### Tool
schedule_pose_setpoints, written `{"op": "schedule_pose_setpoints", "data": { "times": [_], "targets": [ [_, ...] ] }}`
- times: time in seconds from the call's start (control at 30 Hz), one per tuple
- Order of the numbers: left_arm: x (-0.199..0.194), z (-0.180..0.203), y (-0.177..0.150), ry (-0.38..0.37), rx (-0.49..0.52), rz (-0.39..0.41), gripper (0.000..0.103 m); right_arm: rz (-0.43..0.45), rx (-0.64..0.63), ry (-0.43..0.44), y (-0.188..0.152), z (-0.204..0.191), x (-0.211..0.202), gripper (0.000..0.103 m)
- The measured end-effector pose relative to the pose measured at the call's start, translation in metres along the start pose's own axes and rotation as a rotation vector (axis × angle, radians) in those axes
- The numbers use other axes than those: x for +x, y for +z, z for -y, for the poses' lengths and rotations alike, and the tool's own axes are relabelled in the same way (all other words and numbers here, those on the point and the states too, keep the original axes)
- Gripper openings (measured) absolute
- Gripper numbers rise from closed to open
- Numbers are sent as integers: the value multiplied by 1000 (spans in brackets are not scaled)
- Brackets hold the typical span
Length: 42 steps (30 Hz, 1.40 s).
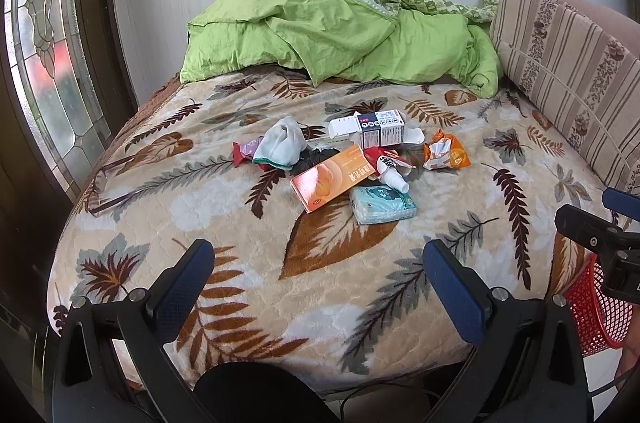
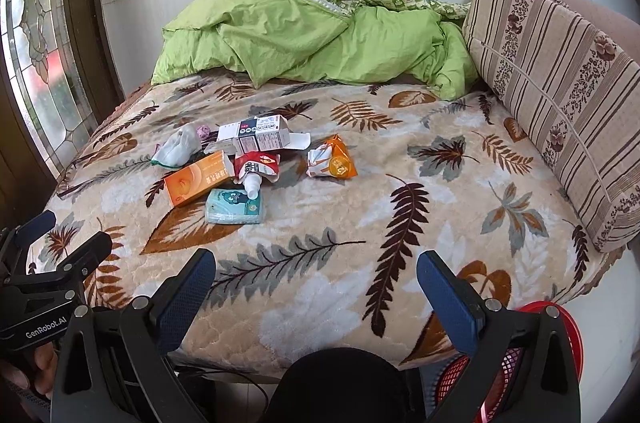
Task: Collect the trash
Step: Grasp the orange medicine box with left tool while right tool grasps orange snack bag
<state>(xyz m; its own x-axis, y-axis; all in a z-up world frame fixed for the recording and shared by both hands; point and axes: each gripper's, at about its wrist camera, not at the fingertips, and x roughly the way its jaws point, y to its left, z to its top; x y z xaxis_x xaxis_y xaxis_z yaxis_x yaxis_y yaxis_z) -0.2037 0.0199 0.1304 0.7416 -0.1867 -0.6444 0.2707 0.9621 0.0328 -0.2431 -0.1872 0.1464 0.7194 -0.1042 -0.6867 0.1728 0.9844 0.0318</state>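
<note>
L gripper (image 1: 318,287) & R gripper (image 2: 316,287): jaws spread, empty.
Start w/ tissue pack (image 1: 382,204), nearest edge; pinch sides, drop in red basket (image 1: 596,315).

Rumpled green quilt (image 1: 340,31), striped cushion (image 1: 568,83), leaf-patterned blanket (image 1: 248,279).

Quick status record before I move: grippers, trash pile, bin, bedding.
left gripper: open, empty, above the near end of the bed
right gripper: open, empty, to the right of the left one
trash pile: mid-bed; orange box, white box, tissue pack, white bottle, orange wrapper, crumpled white item
bin: red mesh basket, on the floor at the bed's near right corner
bedding: leaf blanket; green quilt heaped at the far end
</note>
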Motion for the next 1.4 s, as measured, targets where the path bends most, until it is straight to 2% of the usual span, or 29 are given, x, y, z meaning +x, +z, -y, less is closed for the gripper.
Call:
{"op": "schedule_pose_setpoints", "data": {
  "times": [0.3,0.43,0.57,0.67,0.73,0.8,0.93,1.1,1.23,1.3,1.37,1.4],
  "targets": [
    [24,-2,7,-18,25,-33,103,-42,37,22,1,13,26,102],
    [51,-15,23,-50,31,-67,103,-73,70,84,5,25,42,101],
    [92,-20,39,-104,66,-126,103,-85,82,163,20,35,61,95],
    [120,-19,47,-97,123,-134,95,-90,97,204,37,44,83,94],
    [137,-19,50,-102,160,-147,85,-83,85,191,47,46,98,94],
    [150,-20,52,-108,181,-158,85,-98,72,192,57,48,117,94],
    [168,-22,57,-152,203,-174,85,-144,124,235,74,60,167,94],
    [177,-31,61,-209,152,-184,85,-137,155,200,93,66,219,93],
    [184,-30,62,-239,164,-199,85,-184,171,174,100,67,257,80],
    [189,-27,62,-251,179,-205,85,-220,189,182,98,69,271,62],
    [195,-21,62,-261,205,-211,85,-232,221,230,95,70,274,48],
    [199,-19,62,-262,212,-214,85,-228,222,231,95,68,271,45]
  ]
}}
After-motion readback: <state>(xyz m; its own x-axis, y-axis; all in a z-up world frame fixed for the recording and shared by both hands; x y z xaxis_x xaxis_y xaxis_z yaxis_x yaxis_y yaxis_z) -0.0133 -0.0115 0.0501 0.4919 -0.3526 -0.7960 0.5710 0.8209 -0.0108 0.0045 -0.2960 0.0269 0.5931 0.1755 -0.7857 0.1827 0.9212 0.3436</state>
